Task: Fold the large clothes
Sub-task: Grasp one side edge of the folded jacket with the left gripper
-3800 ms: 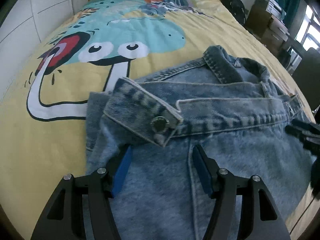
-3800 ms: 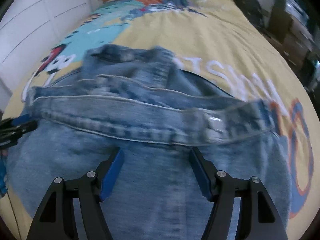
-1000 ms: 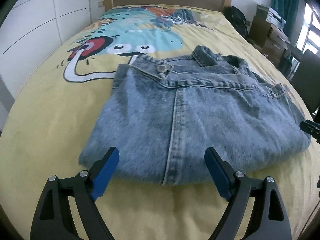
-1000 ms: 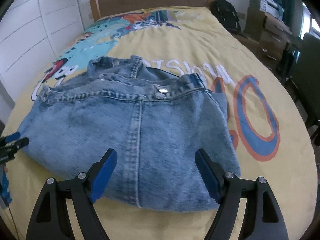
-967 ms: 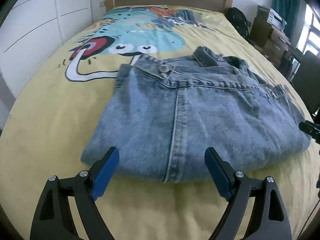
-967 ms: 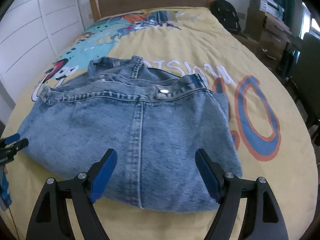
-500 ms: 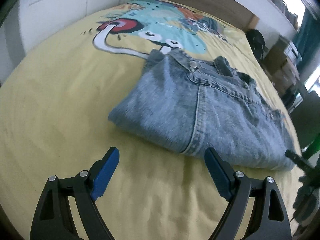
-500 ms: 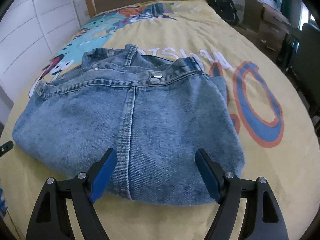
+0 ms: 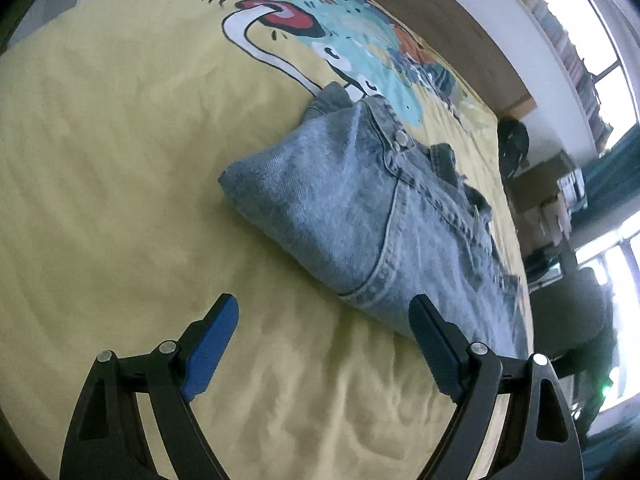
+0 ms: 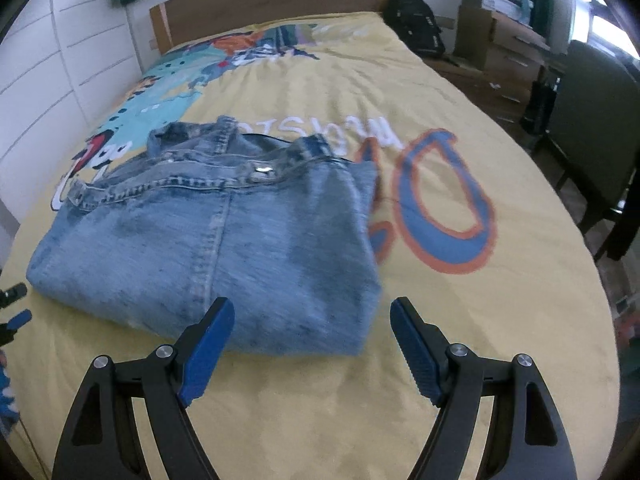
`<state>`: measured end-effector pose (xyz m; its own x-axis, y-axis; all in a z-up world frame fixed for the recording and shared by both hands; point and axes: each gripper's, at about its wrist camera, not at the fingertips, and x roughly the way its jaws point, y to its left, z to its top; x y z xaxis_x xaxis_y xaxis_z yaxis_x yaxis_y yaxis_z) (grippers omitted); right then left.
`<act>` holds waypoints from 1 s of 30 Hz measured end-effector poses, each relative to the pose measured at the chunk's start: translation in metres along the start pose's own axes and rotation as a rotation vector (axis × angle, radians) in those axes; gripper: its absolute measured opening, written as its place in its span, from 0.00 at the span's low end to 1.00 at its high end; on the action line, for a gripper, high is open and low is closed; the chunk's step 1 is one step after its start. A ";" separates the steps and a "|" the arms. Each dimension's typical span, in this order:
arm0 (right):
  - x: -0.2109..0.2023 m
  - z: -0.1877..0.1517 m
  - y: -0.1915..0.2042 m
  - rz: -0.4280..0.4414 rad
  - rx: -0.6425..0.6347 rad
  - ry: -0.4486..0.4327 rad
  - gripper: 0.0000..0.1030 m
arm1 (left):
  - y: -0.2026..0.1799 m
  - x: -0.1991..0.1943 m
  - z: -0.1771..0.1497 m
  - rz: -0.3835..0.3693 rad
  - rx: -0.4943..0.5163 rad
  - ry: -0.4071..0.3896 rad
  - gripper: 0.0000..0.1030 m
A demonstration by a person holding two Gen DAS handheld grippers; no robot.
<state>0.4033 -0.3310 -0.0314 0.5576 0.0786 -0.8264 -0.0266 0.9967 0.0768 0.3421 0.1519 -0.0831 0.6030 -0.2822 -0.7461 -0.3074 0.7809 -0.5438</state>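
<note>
A light blue denim jacket lies folded into a thick rectangle on the yellow bedspread, collar and metal buttons toward the headboard. In the left wrist view the same jacket appears tilted, running toward the right. My left gripper hangs open over bare bedspread just short of the jacket's near edge, nothing between its blue pads. My right gripper is open too, hovering at the jacket's near right corner without holding it. The left gripper's tips peek in at the left edge of the right wrist view.
A wooden headboard closes the bed's far end, white wardrobe panels run along the left. A black backpack, cardboard boxes and a dark chair stand right of the bed.
The left gripper has drawn back and left off the jacket and rolled, so the bed now looks tilted. The right gripper has pulled back slightly; the jacket lies unmoved.
</note>
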 end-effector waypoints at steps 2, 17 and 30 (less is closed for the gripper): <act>-0.003 -0.004 -0.012 -0.016 0.014 0.004 0.78 | 0.004 0.004 0.004 -0.011 -0.031 -0.004 0.80; -0.005 -0.020 -0.062 -0.091 0.059 0.031 0.78 | 0.043 0.036 0.046 -0.223 -0.284 -0.085 0.64; -0.009 -0.025 -0.082 -0.108 0.077 0.032 0.78 | 0.052 0.047 0.081 -0.254 -0.322 -0.074 0.21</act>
<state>0.3800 -0.4124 -0.0444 0.5268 -0.0276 -0.8495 0.0970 0.9949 0.0279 0.4142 0.2241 -0.1151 0.7370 -0.3934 -0.5496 -0.3494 0.4743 -0.8080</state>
